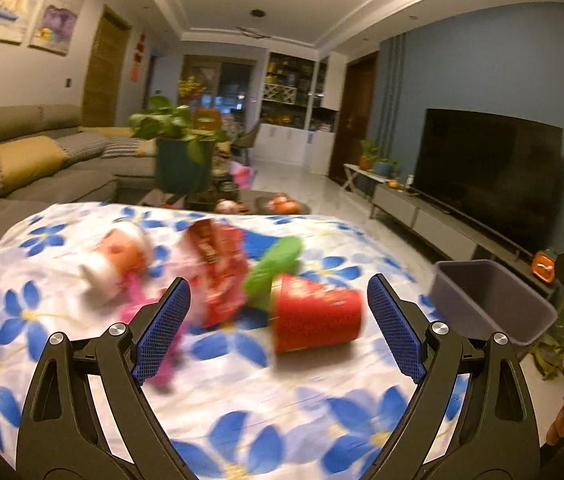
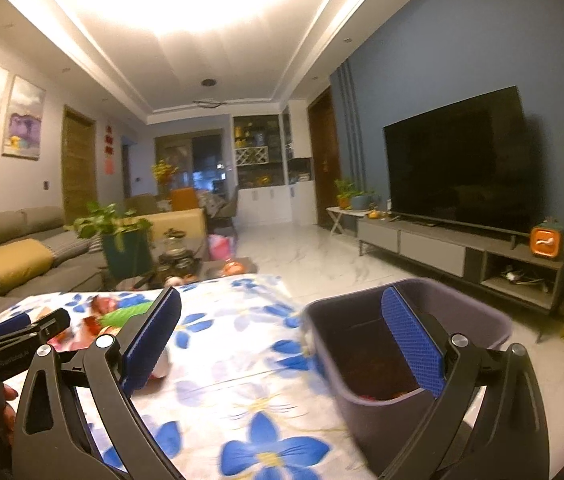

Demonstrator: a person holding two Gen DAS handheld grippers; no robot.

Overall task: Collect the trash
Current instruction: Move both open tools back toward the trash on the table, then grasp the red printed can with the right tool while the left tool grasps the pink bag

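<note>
Some trash already lies in the grey bin [image 2: 370, 420] at the worktop [image 1: 242, 400] edge. Left gripper [image 1: 278, 328] and right gripper [image 2: 282, 344] both gape empty; the red cup [image 1: 316, 314], wrappers [image 1: 218, 268] and bottle [image 1: 116, 260] remain.

Left gripper [image 1: 278, 328] and right gripper [image 2: 282, 344], jaws wide.

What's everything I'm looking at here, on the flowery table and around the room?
red paper cup: one, red, lying on its side on the tablecloth
green wrapper: one, green, behind the cup
red packet: one, red, mid-table
small bottle: one, white and orange, blurred, left
tablecloth: one, white with blue flowers
bin: one, grey, at the table's right edge
television: one, black, blue wall
sofa: one, grey, left
left gripper: jaws open, empty
right gripper: jaws open, empty
</note>
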